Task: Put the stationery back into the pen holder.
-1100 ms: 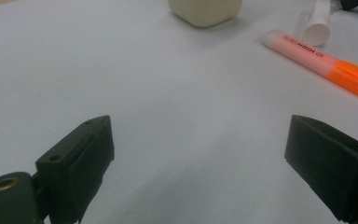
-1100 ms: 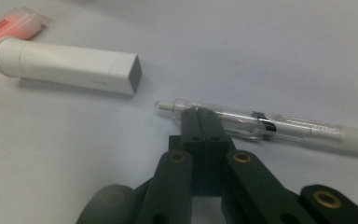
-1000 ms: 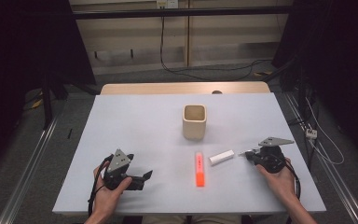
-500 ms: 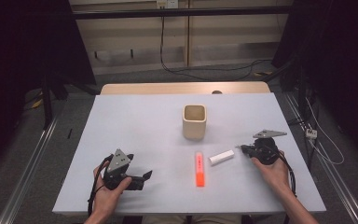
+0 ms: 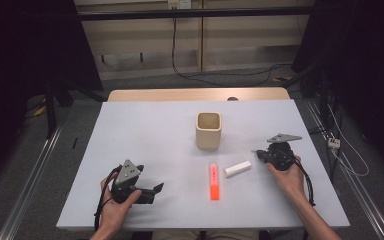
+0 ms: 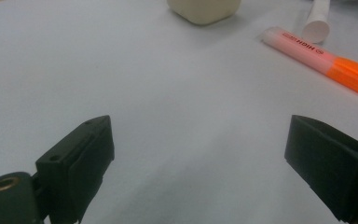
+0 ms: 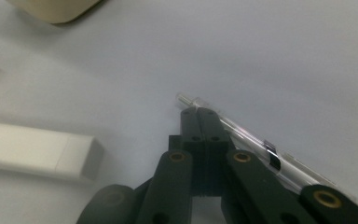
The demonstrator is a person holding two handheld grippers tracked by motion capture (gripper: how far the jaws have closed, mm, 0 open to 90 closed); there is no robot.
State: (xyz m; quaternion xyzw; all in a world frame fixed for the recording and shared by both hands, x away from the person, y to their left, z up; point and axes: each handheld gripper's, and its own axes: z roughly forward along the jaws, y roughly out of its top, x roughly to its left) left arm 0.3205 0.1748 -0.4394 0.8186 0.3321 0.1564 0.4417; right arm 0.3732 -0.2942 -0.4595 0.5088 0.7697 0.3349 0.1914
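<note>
1. High view: right tongs [image 5: 258,152] sit just right of the eraser [image 5: 238,168]; highlighter [image 5: 213,180] lies between both tongs.
2. Left gripper view: left tongs [image 6: 200,161] gape, empty, highlighter [image 6: 319,59] ahead-right.
3. Right gripper view: right tongs [image 7: 199,115] closed beside a clear pen [image 7: 242,135]; a nudge could roll it off the bench [image 7: 284,56].

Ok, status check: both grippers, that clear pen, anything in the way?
Left gripper open, empty. Right gripper shut, clear pen lying alongside it, grip unclear. White stick beside it.
</note>
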